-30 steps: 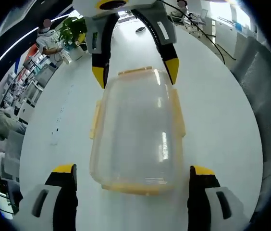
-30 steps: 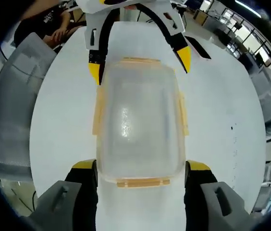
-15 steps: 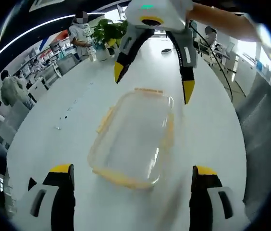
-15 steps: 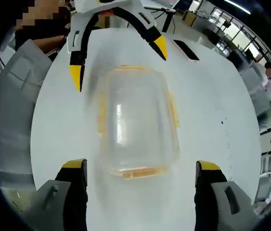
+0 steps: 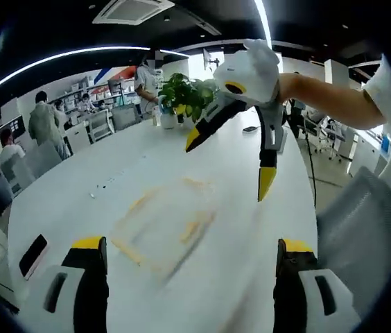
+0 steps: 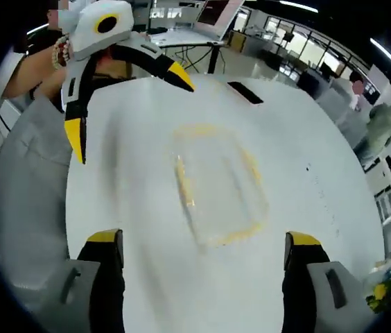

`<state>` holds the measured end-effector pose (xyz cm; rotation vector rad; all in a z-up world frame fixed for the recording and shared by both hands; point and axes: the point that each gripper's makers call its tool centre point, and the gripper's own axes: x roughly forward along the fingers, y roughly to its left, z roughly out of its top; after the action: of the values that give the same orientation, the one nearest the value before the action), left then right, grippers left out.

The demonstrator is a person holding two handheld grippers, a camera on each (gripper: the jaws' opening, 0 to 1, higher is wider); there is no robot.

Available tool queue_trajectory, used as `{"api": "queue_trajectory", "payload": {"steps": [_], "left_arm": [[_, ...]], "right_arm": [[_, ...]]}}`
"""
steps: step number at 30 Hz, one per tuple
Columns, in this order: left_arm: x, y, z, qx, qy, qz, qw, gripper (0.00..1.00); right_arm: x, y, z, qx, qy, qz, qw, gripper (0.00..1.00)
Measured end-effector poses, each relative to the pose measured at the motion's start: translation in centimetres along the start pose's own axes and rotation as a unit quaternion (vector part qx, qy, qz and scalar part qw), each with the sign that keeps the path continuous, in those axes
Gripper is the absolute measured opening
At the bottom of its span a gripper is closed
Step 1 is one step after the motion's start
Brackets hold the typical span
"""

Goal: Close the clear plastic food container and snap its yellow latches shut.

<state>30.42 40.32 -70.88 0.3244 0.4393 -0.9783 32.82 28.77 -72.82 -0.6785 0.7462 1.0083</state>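
The clear plastic container (image 5: 164,225) with yellow latches lies flat on the white table (image 5: 77,201), blurred by motion. In the right gripper view the container (image 6: 216,180) sits mid-table, its yellow edges smeared, so the state of its latches is unreadable. My left gripper (image 5: 192,246) is open, well short of the container and touching nothing. My right gripper (image 6: 202,239) is open too, also back from it. Each shows in the other's view, raised above the far side of the container with jaws spread: the right gripper (image 5: 229,163) and the left gripper (image 6: 128,107).
A potted plant (image 5: 185,94) stands at the table's far end. A dark phone (image 5: 32,253) lies near the left edge, another phone (image 6: 245,91) beyond the container. Grey chairs (image 6: 25,173) stand at the table's side. People sit and stand in the background.
Both grippers have pulled up and back from the container, which now looks smaller and farther off. The container stays on the table. Both stay open.
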Motion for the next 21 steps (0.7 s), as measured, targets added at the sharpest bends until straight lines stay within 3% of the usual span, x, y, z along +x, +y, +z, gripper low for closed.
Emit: {"api": "queue_trajectory", "payload": {"steps": [5,10,12,13,15,19,21], "left_arm": [[-2.3,-1.6,-0.1,-0.033,-0.029,0.012,0.9990,0.99],[-4.5,-2.5,-0.4,-0.032,-0.053,0.044,0.9971,0.99],[-5.3,-3.0,-0.5,-0.047,-0.067,0.048,0.9955,0.99],[-5.9,-3.2,-0.5,-0.073,-0.081,0.054,0.9926,0.99],[-6.8,-3.7,-0.4,-0.093,-0.103,0.056,0.9887,0.99],[-8.1,-4.1,-2.2,-0.078,-0.088,0.078,0.9901,0.99],[-8.5,-4.4,-3.0,-0.087,-0.084,0.083,0.9892,0.99]], "right_arm": [[-1.9,1.4,1.1,0.039,-0.058,-0.038,0.9968,0.94],[-3.6,2.8,2.0,0.087,-0.122,-0.074,0.9859,0.92],[-4.3,3.2,2.3,0.112,-0.147,-0.093,0.9785,0.91],[-4.7,3.2,2.7,0.123,-0.173,-0.114,0.9707,0.89],[-5.0,4.0,2.9,0.140,-0.197,-0.121,0.9628,0.87],[-4.8,6.5,2.2,0.166,-0.212,-0.121,0.9554,0.89],[-4.8,7.3,1.7,0.178,-0.229,-0.139,0.9469,0.89]]}}
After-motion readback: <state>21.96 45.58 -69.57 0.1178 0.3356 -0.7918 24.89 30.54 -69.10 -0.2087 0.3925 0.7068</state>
